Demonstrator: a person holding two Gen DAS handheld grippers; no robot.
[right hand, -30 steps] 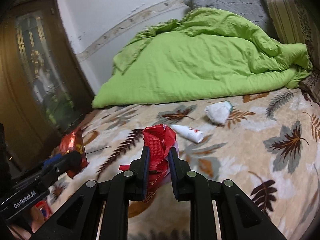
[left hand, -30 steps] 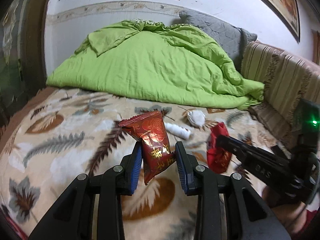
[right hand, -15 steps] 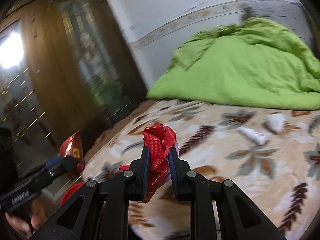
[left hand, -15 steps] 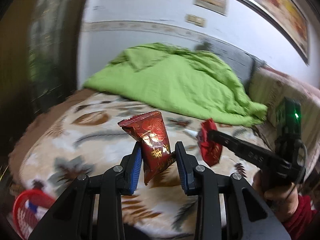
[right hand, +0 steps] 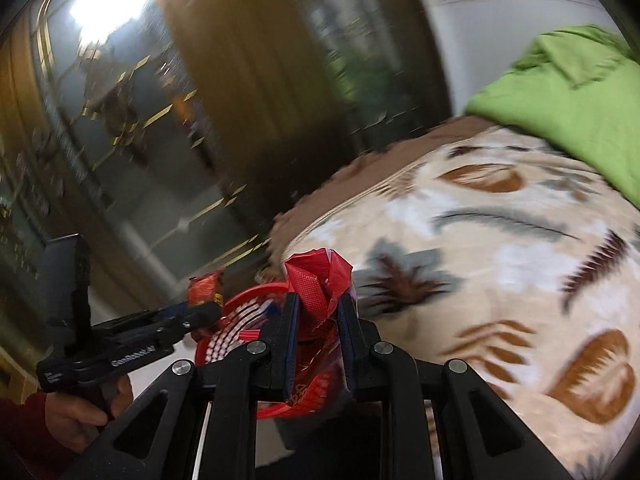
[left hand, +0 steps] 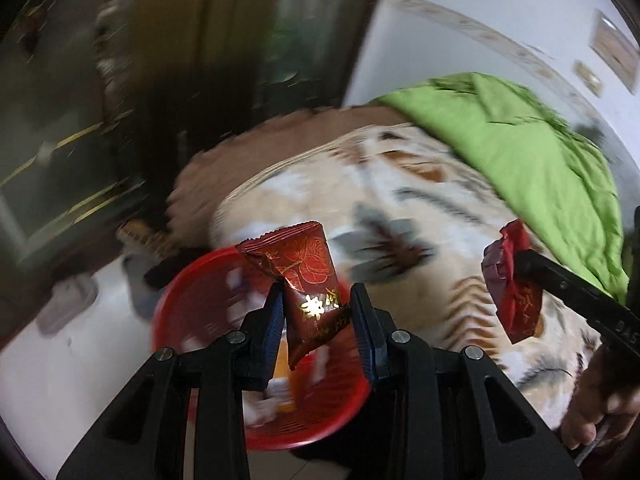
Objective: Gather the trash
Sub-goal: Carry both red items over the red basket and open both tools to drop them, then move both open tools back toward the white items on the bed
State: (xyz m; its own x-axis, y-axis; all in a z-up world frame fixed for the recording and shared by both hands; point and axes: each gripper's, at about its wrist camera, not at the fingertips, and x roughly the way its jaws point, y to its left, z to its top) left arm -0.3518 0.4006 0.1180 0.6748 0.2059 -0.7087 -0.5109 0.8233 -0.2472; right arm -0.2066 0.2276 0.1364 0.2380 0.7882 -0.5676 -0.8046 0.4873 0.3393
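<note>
Two grippers gripping trash, left gripper [left hand: 316, 312] pinching a dark red snack packet [left hand: 306, 280], right gripper [right hand: 316, 320] clamping a crumpled red wrapper [right hand: 320, 280], both hovering over a red basket [left hand: 188, 300] sitting beside the leaf-patterned bed [right hand: 500, 260], green quilt [left hand: 540, 152] lying behind.

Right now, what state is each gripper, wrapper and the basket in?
left gripper: shut on the dark red snack packet, above the basket.
right gripper: shut on the crumpled red wrapper.
red basket: on the floor beside the bed, already holding trash.
green quilt: heaped on the bed.
</note>
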